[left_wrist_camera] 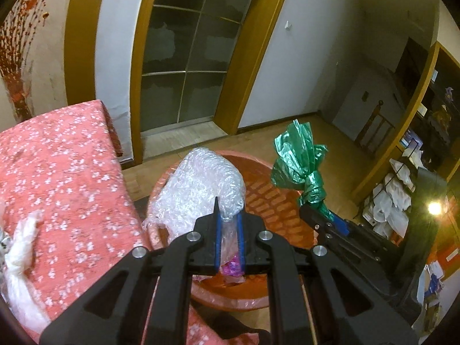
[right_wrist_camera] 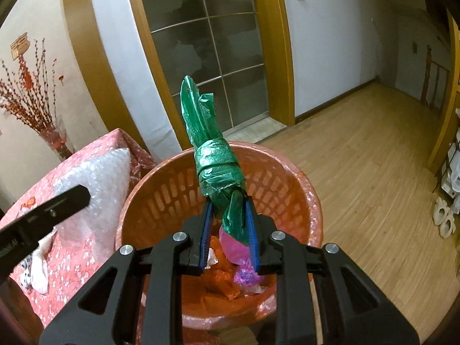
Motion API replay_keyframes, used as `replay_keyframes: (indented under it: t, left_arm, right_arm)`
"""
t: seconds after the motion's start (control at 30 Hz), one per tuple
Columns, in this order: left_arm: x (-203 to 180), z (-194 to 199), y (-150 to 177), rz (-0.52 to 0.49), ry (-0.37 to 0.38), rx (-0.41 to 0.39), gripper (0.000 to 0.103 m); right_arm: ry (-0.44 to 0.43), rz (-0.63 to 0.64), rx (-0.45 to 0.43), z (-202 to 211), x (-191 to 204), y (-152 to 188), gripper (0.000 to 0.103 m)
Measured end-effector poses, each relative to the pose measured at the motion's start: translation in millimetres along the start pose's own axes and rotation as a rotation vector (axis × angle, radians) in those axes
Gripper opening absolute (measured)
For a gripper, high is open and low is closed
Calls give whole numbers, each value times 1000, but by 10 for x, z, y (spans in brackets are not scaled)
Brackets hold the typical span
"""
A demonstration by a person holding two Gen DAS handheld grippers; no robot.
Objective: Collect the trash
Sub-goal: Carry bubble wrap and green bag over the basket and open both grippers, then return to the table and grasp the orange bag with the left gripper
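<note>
The left tool (left_wrist_camera: 229, 224) is clamped on a wad of bubble wrap (left_wrist_camera: 198, 187) above the orange slotted wastebasket (right_wrist_camera: 287, 184). The right tool (right_wrist_camera: 230, 218) grips a knotted green plastic bag (right_wrist_camera: 218, 169) over the basket's middle. At nine o'clock stands the pink floral tabletop (left_wrist_camera: 63, 155).

Left gripper (left_wrist_camera: 229, 224) clamped on bubble wrap (left_wrist_camera: 198, 189) above orange basket (left_wrist_camera: 276, 198), beside floral-covered table (left_wrist_camera: 63, 166).
</note>
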State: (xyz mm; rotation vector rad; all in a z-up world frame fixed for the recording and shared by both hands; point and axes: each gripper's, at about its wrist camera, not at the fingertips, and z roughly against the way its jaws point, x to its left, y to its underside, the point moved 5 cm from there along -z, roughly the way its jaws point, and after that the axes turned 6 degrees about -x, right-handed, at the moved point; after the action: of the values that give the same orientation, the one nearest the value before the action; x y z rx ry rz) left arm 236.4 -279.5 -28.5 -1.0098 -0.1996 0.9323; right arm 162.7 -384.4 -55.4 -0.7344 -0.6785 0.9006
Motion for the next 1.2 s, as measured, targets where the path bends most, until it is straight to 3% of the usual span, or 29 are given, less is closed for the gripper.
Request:
replay_keyframes:
  t: [0.1,0.17,0.23,0.3,0.57,0.8,1.2]
  left_arm:
    - [-52,-98,26,-7,4,17,12]
    - [-71,-150,56,-5,-7,28,13]
    - [-34,-176,71,1,-15,36,22]
    - [36,-181,84,11,-32,34,38]
    - [425,-4,117,37,-132,20,54]
    - [759,352,192,26,-253,-5,65]
    - [1521,1018,283,99,-383,-57,70]
  right_arm:
    - [-4,3,8,-50,0,-14,23]
    - [-6,10,8,-49,0,6,31]
    - [4,19,6,-54,-3,18,41]
    - [10,22,3,-46,-24,32,48]
    - [34,35,-9,1,-66,12,62]
    - [23,60,-19,64,85,39,66]
    - [-81,152,-18,205,774,139,67]
